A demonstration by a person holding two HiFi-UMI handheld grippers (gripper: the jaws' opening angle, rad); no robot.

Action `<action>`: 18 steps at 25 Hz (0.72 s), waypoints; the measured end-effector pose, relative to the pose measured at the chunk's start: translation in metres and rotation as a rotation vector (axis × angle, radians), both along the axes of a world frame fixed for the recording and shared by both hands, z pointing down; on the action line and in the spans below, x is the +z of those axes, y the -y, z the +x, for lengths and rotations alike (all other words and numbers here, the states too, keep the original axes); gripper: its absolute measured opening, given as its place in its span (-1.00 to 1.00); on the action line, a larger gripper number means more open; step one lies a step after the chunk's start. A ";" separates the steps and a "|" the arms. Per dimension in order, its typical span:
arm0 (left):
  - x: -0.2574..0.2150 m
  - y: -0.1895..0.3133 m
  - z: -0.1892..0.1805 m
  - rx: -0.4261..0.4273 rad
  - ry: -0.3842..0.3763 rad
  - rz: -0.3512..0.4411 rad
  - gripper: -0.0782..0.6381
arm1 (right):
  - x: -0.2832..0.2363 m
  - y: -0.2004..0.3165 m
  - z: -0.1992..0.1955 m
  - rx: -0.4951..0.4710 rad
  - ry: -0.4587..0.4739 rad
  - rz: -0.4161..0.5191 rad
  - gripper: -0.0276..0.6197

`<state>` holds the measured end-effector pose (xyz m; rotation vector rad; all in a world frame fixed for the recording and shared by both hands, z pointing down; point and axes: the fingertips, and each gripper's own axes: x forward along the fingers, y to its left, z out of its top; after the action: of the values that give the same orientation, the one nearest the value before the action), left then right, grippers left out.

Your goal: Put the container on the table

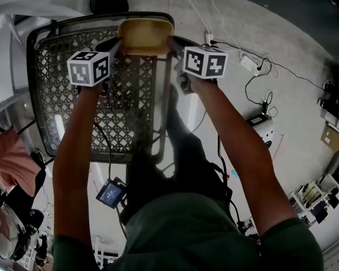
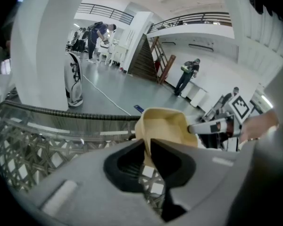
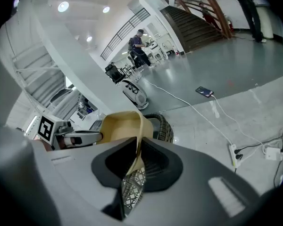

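Observation:
A tan, shallow container (image 1: 145, 35) hangs in the air above the far end of a dark mesh cart basket (image 1: 62, 66). My left gripper (image 1: 117, 45) is shut on its left rim, and my right gripper (image 1: 173, 44) is shut on its right rim. In the left gripper view the container (image 2: 164, 126) rises from between the jaws, its wall pinched in my left gripper (image 2: 147, 150); the right gripper's marker cube (image 2: 239, 106) shows beyond it. The right gripper view shows the container's wall (image 3: 120, 126) clamped in my right gripper (image 3: 137, 155).
The mesh cart basket (image 2: 42, 140) stands on a grey floor beneath the container. White cables and a power strip (image 1: 250, 64) lie on the floor to the right. People stand far off in the hall (image 2: 186, 75). A white pillar (image 2: 42, 51) rises beyond the cart.

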<state>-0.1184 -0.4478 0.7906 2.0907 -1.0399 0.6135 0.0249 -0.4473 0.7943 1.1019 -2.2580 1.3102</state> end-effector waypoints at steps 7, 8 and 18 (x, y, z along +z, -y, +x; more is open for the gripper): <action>0.007 0.009 0.000 -0.001 0.021 -0.009 -0.62 | 0.006 0.011 -0.001 0.037 -0.010 -0.027 -0.76; 0.007 0.010 0.000 0.000 0.031 -0.007 -0.61 | 0.006 0.012 -0.002 0.036 -0.014 -0.024 -0.76; 0.000 0.016 -0.001 0.007 0.068 0.014 -0.59 | 0.009 0.024 -0.006 0.025 -0.054 -0.035 -0.74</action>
<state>-0.1197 -0.4638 0.7907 2.0994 -1.0784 0.6862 0.0187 -0.4711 0.8034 1.1427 -2.1810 1.3082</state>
